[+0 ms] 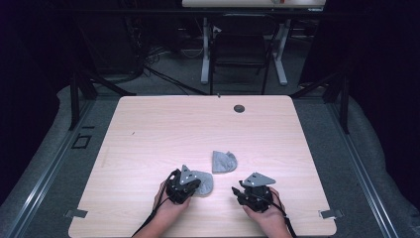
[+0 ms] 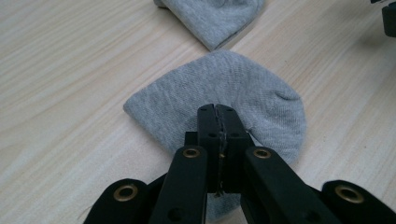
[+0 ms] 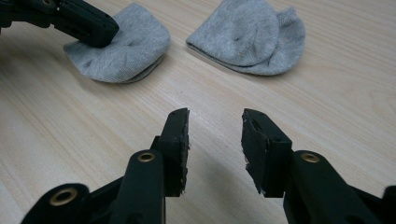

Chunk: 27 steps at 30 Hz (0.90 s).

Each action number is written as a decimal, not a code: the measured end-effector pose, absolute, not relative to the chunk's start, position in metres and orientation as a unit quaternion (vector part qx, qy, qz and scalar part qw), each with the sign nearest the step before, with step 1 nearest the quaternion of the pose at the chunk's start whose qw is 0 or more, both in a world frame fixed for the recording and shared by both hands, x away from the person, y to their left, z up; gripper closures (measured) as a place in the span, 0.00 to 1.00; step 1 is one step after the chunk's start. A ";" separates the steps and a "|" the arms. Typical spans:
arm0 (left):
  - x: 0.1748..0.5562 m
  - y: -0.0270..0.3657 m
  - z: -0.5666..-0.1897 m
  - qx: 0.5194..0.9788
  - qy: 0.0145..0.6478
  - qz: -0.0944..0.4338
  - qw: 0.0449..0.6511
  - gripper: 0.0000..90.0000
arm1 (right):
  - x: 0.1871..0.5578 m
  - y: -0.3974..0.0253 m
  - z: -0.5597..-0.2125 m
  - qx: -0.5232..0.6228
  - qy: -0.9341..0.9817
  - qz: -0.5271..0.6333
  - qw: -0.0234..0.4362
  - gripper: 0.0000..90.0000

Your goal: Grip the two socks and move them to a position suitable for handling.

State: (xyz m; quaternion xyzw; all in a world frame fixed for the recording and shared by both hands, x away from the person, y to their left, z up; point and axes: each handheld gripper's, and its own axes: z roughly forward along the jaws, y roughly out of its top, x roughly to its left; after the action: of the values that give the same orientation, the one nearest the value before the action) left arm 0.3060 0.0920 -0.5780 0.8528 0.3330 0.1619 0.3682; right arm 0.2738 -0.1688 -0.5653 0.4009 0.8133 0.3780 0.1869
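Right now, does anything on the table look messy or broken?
Nothing looks broken or spilled. Two grey socks lie on the wooden table. The far sock is a bit rumpled, one edge sticking out unevenly. The near sock lies flat under the left gripper, whose jaws are shut. The right gripper is open over bare wood.

Near sock [image 1: 203,181] lies left of and before far sock [image 1: 224,162].

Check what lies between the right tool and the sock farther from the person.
Bare tabletop only: in the right gripper view, nothing lies between the open right tool and the far sock.
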 end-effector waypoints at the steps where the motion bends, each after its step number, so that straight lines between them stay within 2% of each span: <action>1: 0.305 0.092 -0.579 0.851 0.334 0.162 0.370 1.00 | 0.274 -0.169 -0.565 0.400 0.814 0.376 0.188 0.68; 27: 0.273 0.091 -0.579 0.863 0.309 0.135 0.376 1.00 | 0.273 -0.168 -0.566 0.399 0.815 0.377 0.187 0.68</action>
State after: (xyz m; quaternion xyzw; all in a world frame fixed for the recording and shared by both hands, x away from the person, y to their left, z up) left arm 0.2727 0.0915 -0.5787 0.8633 0.3085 0.1350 0.3760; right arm 0.2734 -0.1682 -0.5655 0.3992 0.8146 0.3772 0.1866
